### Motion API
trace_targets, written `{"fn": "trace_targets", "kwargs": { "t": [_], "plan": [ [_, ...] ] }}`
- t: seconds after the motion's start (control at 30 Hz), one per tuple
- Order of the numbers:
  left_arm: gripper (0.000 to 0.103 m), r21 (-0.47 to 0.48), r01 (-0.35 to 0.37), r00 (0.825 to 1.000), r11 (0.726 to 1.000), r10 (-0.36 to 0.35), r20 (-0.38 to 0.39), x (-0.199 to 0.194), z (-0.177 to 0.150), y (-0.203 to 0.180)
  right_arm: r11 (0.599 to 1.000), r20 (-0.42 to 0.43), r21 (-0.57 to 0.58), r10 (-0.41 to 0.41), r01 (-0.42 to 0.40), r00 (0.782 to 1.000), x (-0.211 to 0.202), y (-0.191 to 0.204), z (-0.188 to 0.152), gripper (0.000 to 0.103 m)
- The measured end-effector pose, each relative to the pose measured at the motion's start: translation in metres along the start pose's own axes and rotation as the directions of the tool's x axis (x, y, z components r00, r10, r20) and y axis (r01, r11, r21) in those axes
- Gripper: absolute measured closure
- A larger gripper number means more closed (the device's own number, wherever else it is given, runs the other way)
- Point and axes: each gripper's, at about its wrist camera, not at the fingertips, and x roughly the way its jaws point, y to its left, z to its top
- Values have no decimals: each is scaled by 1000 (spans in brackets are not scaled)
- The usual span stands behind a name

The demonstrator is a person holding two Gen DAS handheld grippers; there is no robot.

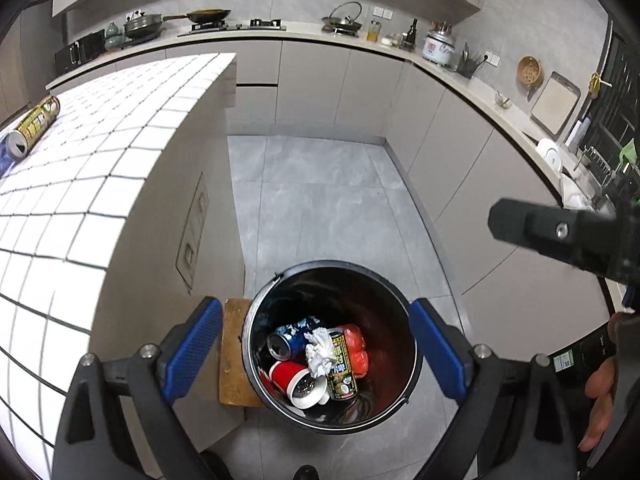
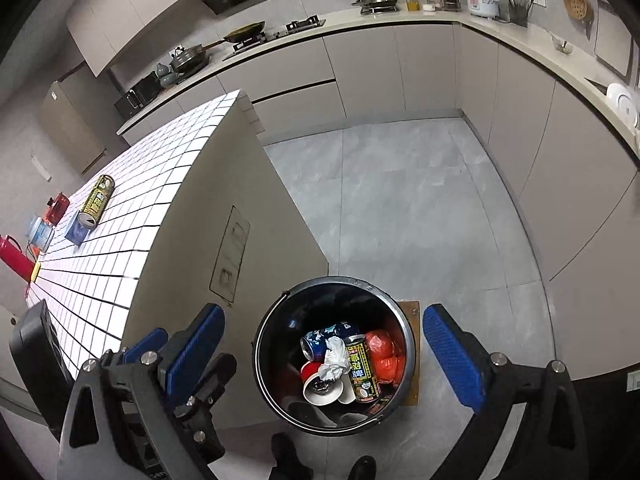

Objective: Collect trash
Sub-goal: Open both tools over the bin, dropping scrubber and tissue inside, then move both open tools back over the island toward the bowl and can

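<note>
A black bucket point(image 1: 384, 280) stands on the floor by the island and holds a blue can point(image 1: 282, 344), crumpled white paper point(image 1: 320, 350), a yellow-green can point(image 1: 342, 368), a red cup point(image 1: 292, 378) and red plastic point(image 1: 356, 348). My left gripper point(image 1: 316, 350) hangs open and empty above it. My right gripper point(image 2: 324, 350) is open and empty over the same bucket point(image 2: 276, 320). Another yellow-green can point(image 1: 34, 126) lies on the white tiled island top point(image 1: 100, 128); it also shows in the right wrist view point(image 2: 96, 200), beside a blue wrapper point(image 2: 77, 232).
A wooden board point(image 1: 234, 356) lies under the bucket. The island side panel point(image 1: 176, 208) is left of it. Kitchen counters point(image 1: 472, 92) with pans, a rice cooker point(image 1: 439, 46) and dishes run along the back and right. Red items point(image 2: 14, 258) and a small jar point(image 2: 40, 232) sit at the island's far edge.
</note>
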Motion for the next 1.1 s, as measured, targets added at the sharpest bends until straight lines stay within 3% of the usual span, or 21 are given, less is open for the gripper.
{"fn": "trace_targets", "kwargs": {
  "t": [0.23,0.47,0.87,1.1],
  "plan": [
    [8,-9,-14,999,1000,15,33,-16,10,11,1000,29,-21,13,-12,1000,-12,21,11,2],
    [8,-55,-44,995,998,48,87,-44,25,52,996,50,-70,54,-51,997,-13,66,30,2],
    [8,-184,-148,974,972,175,141,-78,29,167,970,13,-215,121,-115,993,21,192,40,2],
    [8,-260,-215,957,942,256,138,-93,31,257,952,-7,-264,161,-157,987,52,274,49,2]
  ]
}}
